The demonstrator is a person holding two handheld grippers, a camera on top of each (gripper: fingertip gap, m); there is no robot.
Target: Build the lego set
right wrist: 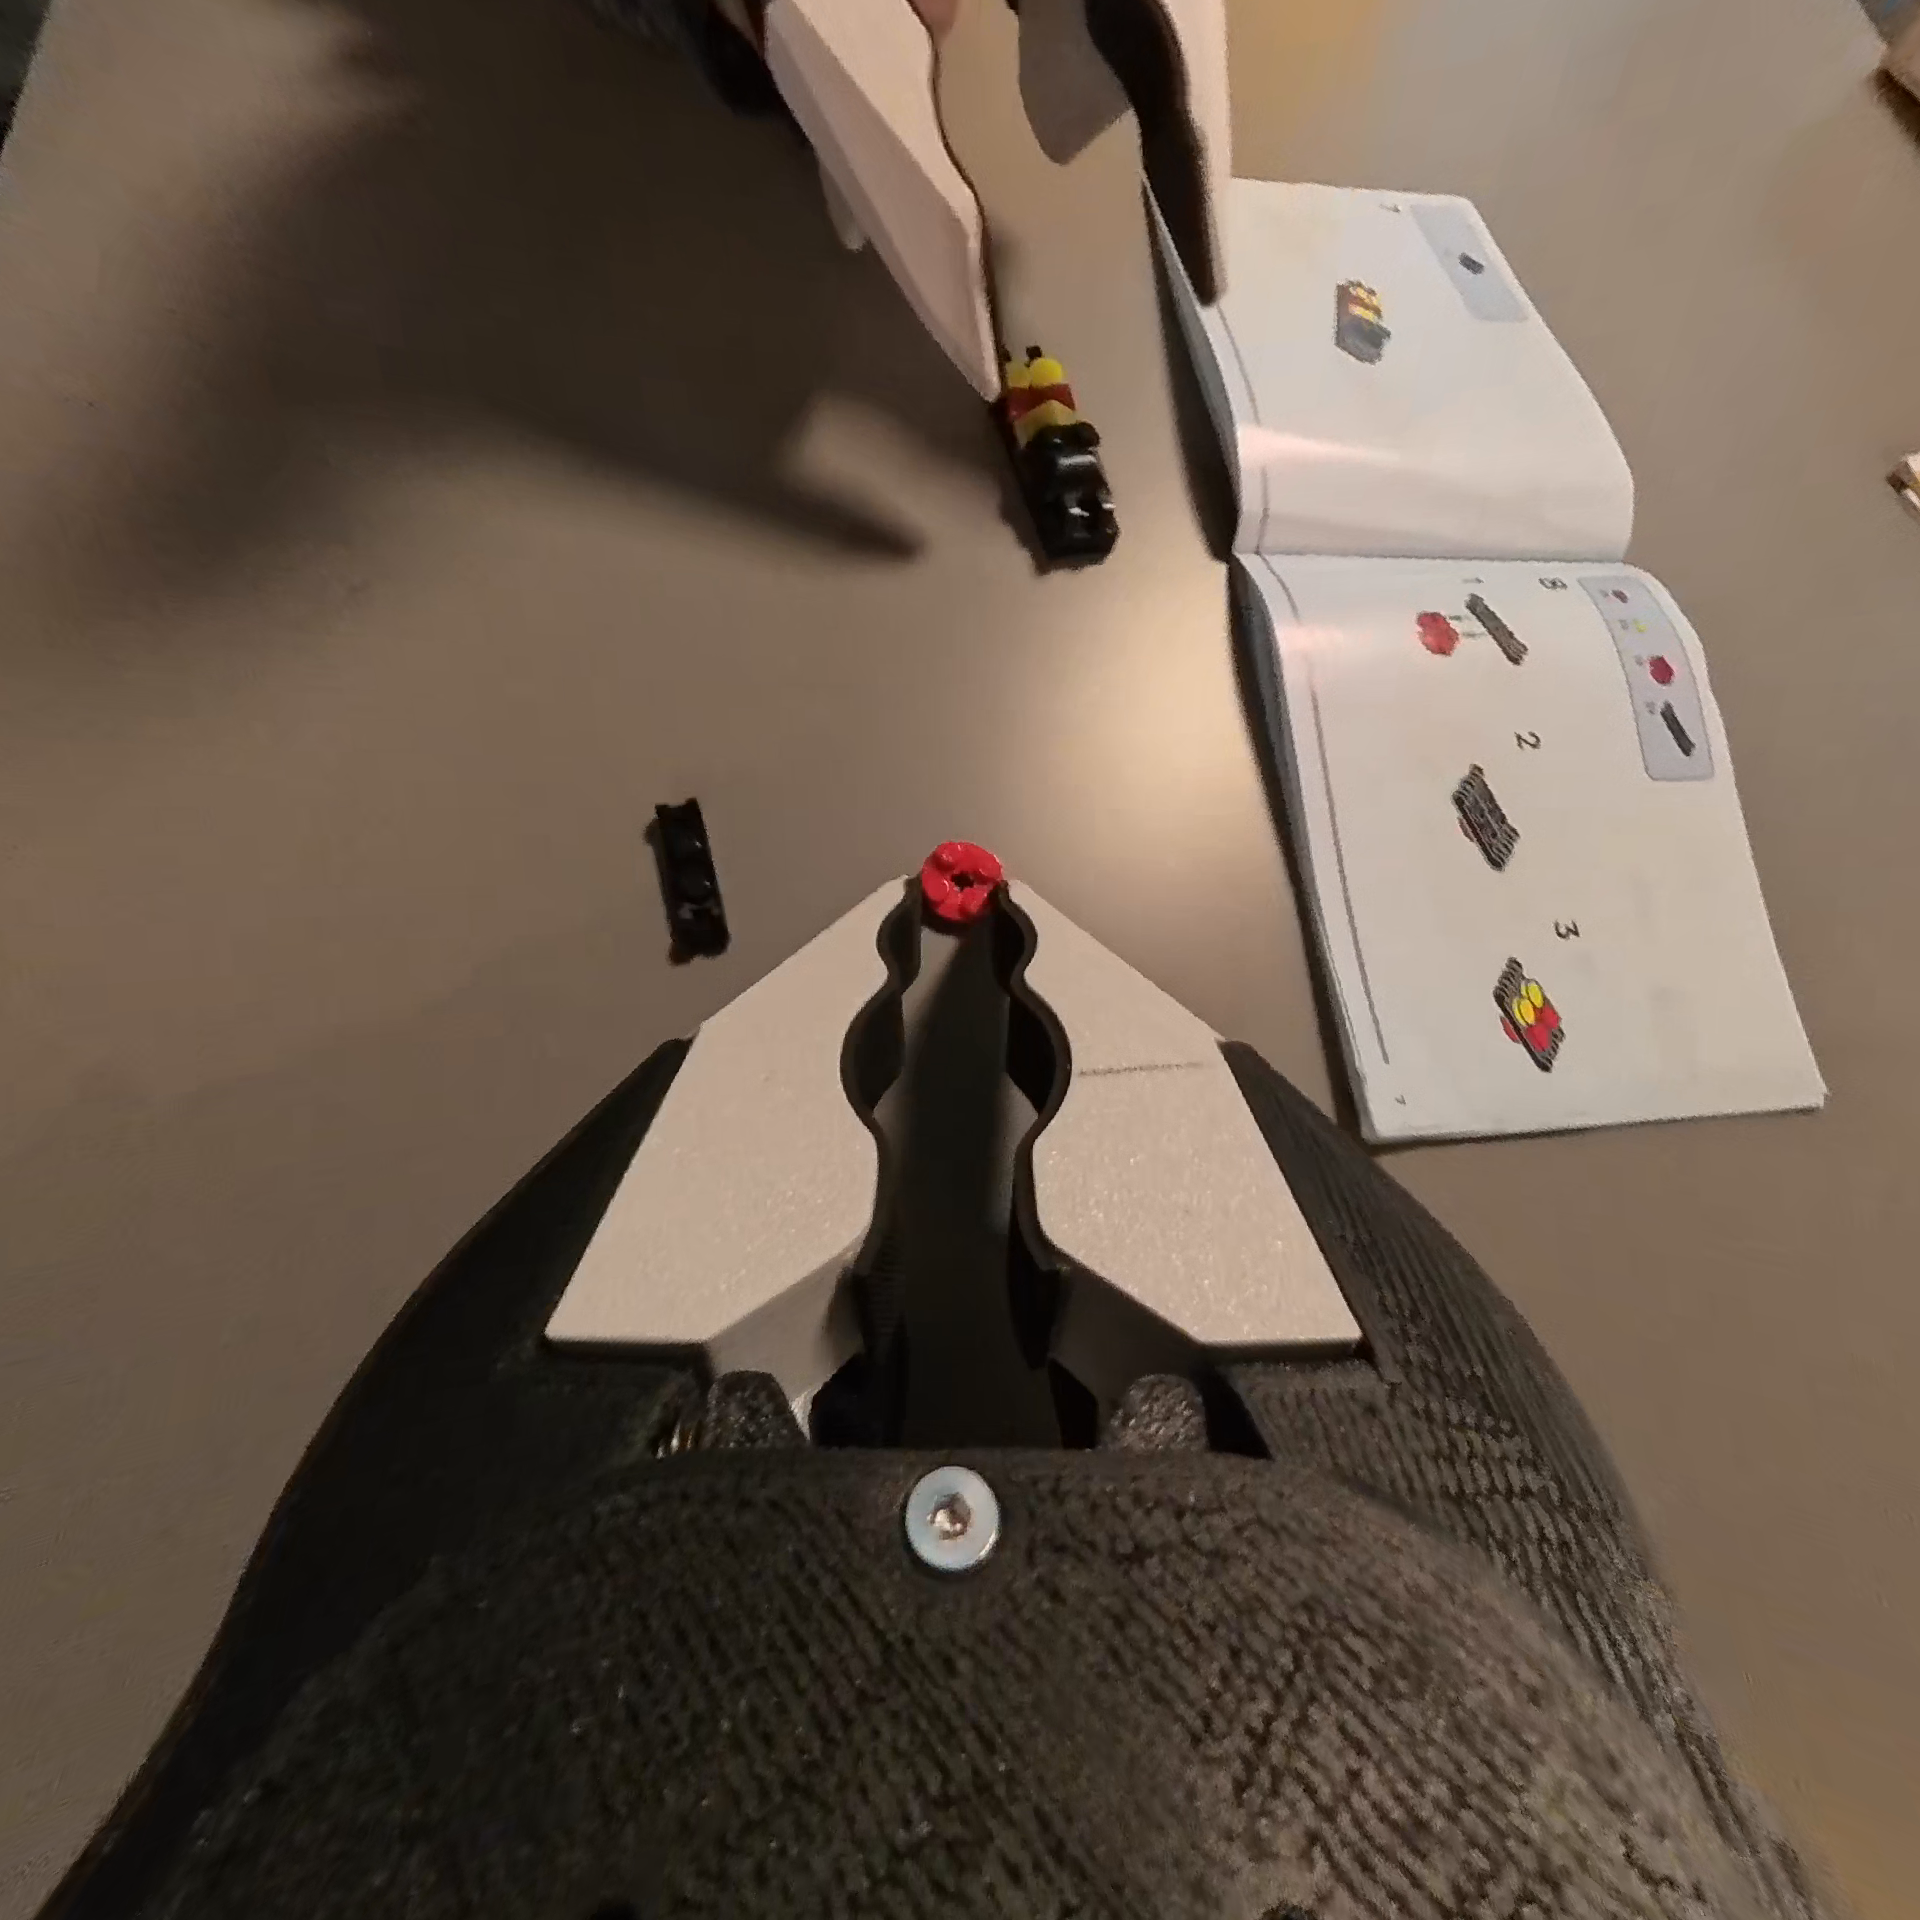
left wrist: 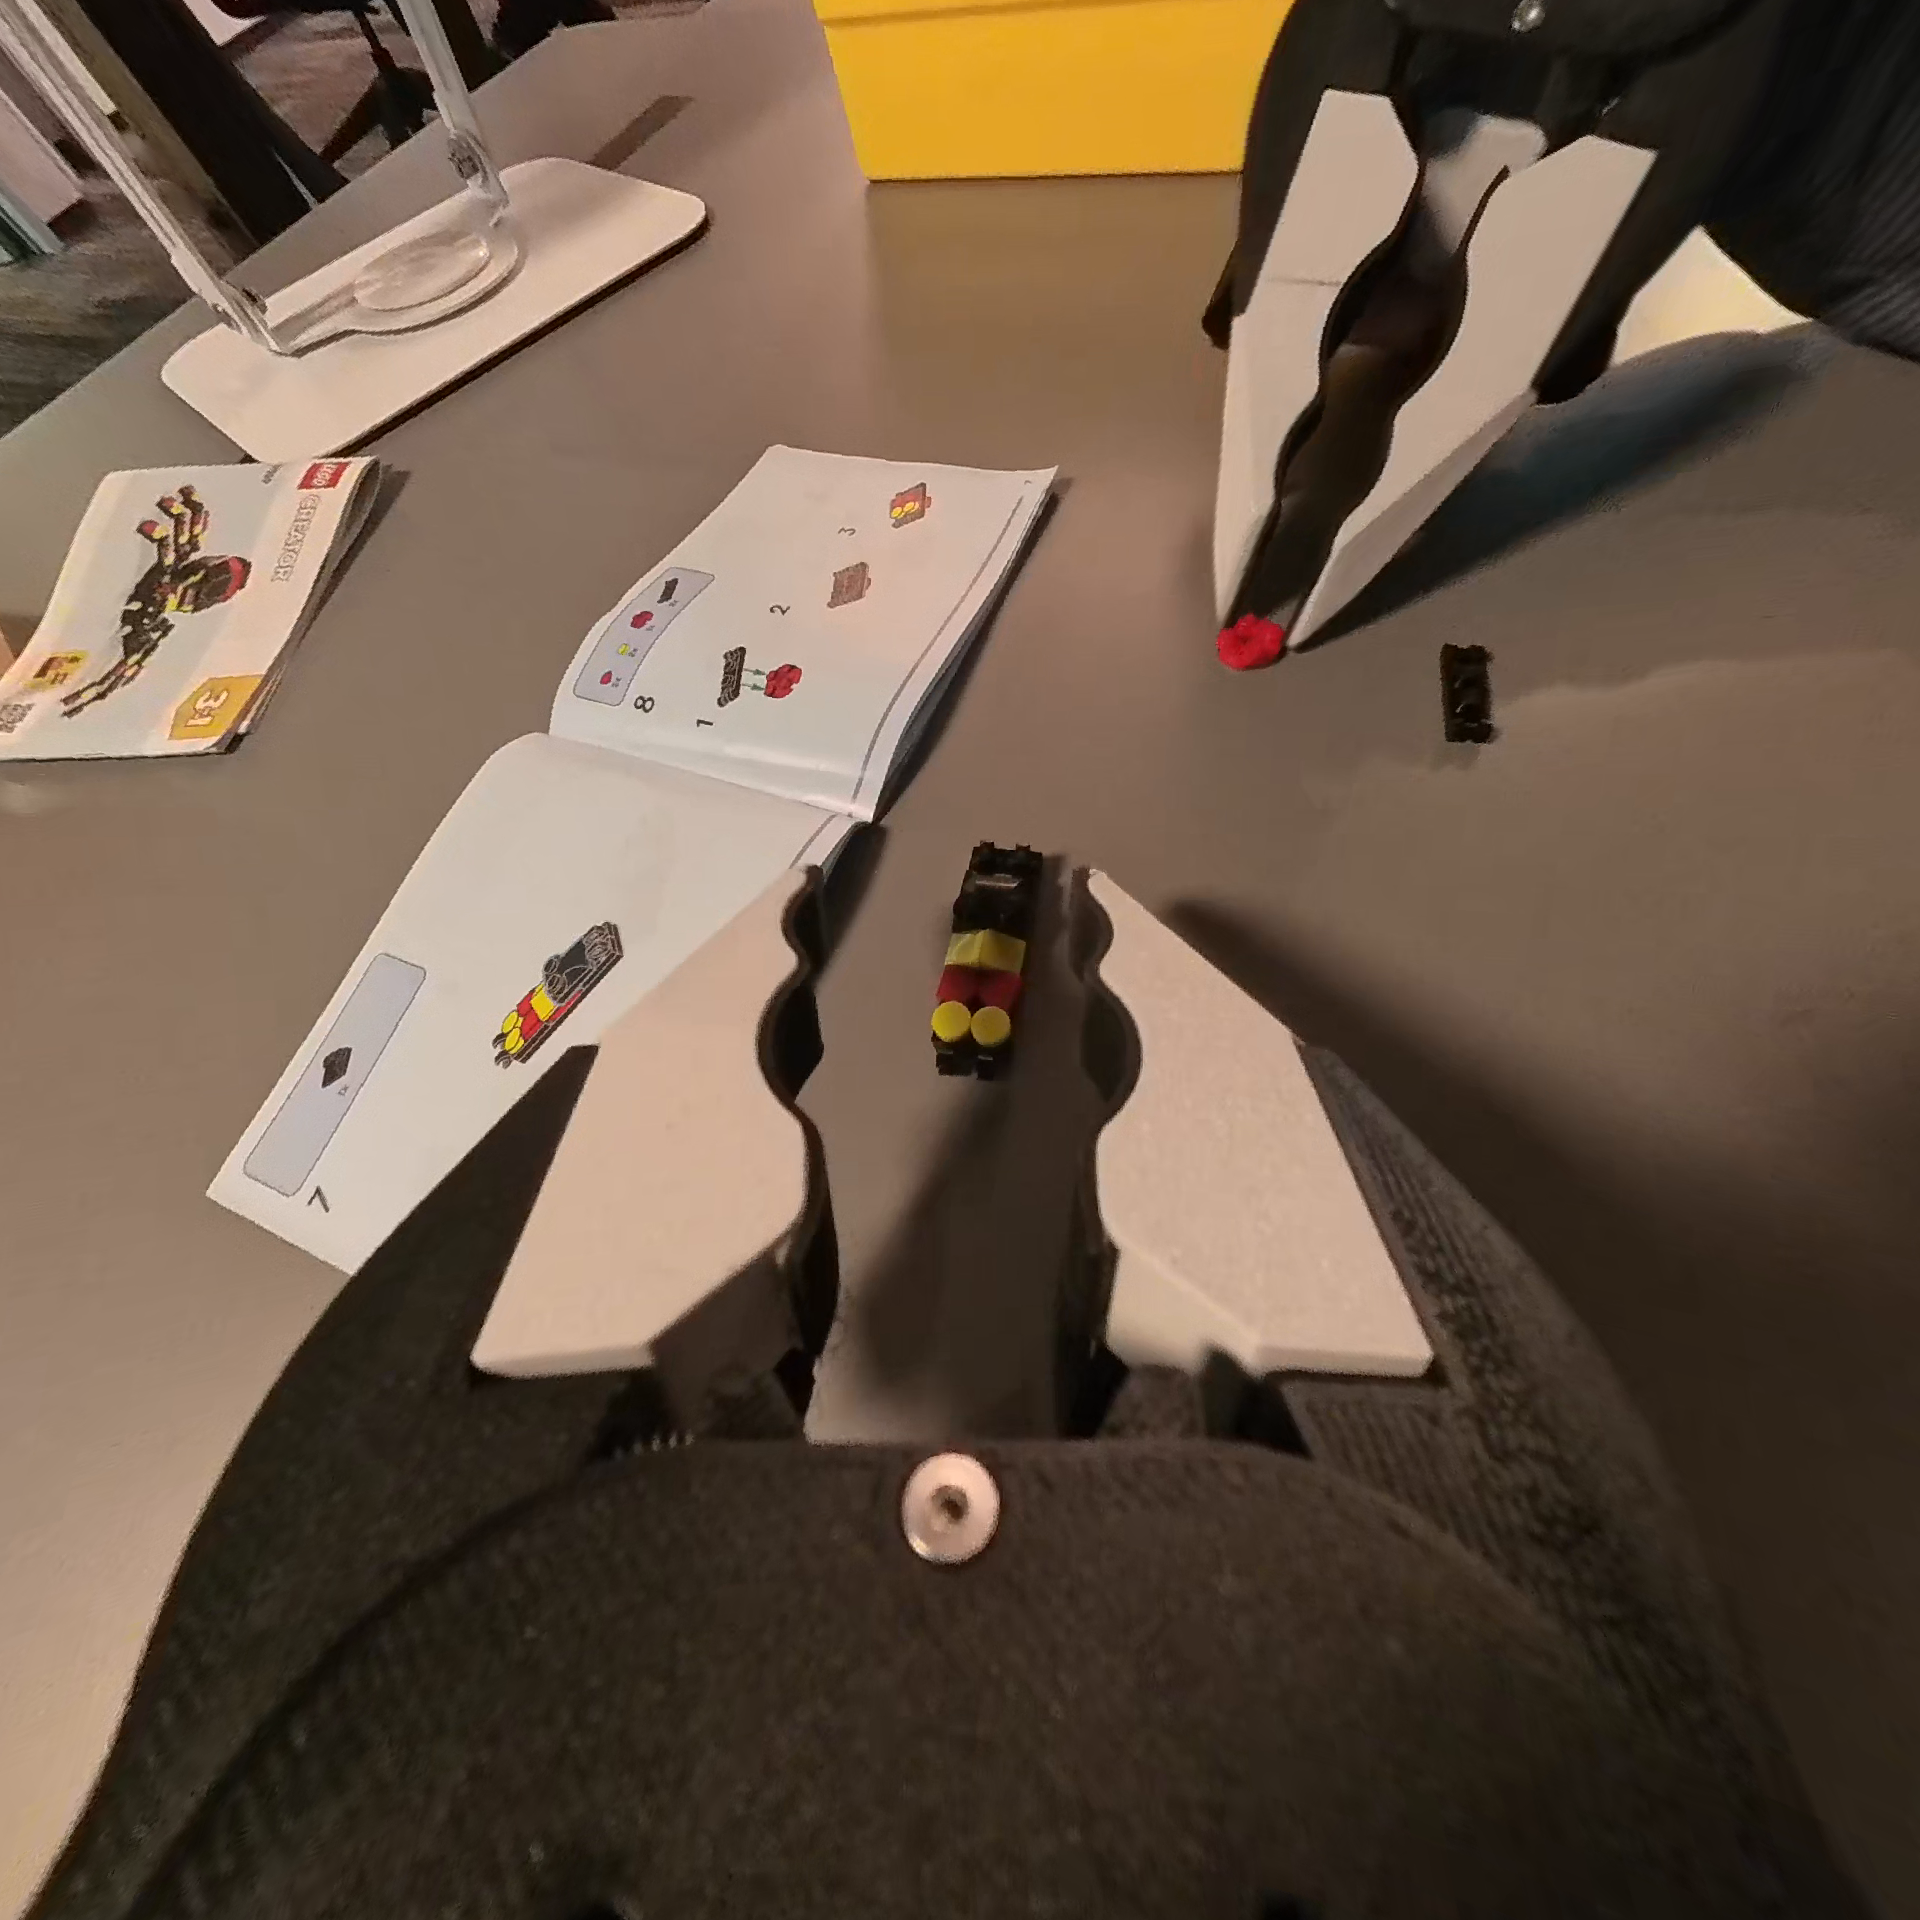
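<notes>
A small black, red and yellow lego assembly (left wrist: 982, 961) lies on the grey table between the tips of my open left gripper (left wrist: 945, 883), not gripped; it also shows in the right wrist view (right wrist: 1055, 452). My right gripper (right wrist: 961, 902) is shut on a small round red lego piece (right wrist: 962, 881), tips at the table; in the left wrist view the gripper (left wrist: 1262, 634) and the red piece (left wrist: 1250, 641) are at the upper right. A loose black lego plate (right wrist: 689, 880) lies just left of the red piece and shows in the left wrist view (left wrist: 1467, 693).
An open instruction booklet (left wrist: 727, 727) lies left of the assembly, also in the right wrist view (right wrist: 1475, 675). A second closed booklet (left wrist: 177, 603) lies at far left. A clear stand on a white base (left wrist: 416, 270) and a yellow box (left wrist: 1039, 83) sit at the back. My hands' fingertips stand some 11 cm from each other. The left gripper is farther from the loose black lego plate (right wrist: 689, 880), some 11 cm, than the right, some 4 cm. Look for it in the left wrist view (left wrist: 1467, 687) too.
</notes>
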